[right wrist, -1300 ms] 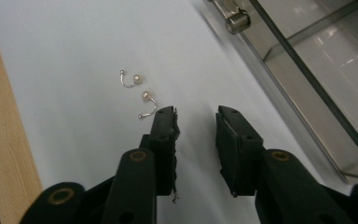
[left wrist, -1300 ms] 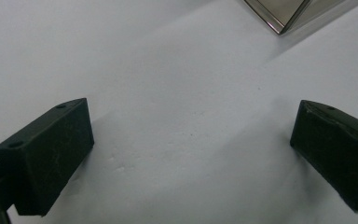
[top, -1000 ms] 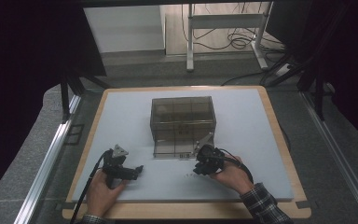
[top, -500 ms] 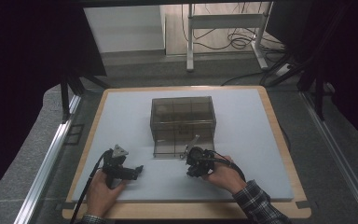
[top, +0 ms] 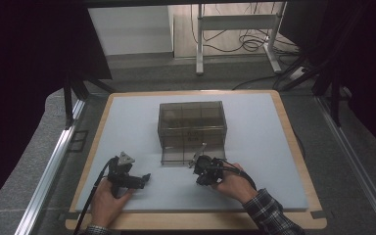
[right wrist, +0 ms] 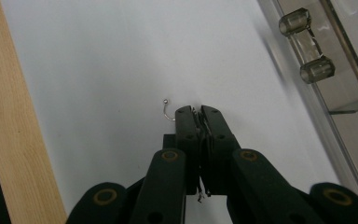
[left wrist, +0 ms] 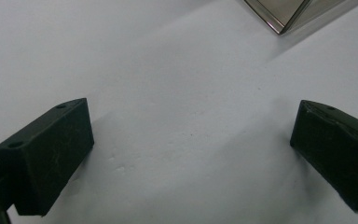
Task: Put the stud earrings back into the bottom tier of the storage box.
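So the right gripper (right wrist: 198, 112) is seen low in the middle of its own view, jaws just pulled together and clamped on a small wire hook (right wrist: 168, 110), whose curled end with a tiny ball tip sticks out at the upper left of the jaws, over the white mat (right wrist: 121, 70). A clear plastic box (top: 192, 126) is parked mid-frame in the high view. The left gripper (top: 144, 178) is held at the lower left there, jaws spread wide apart, nothing between them.
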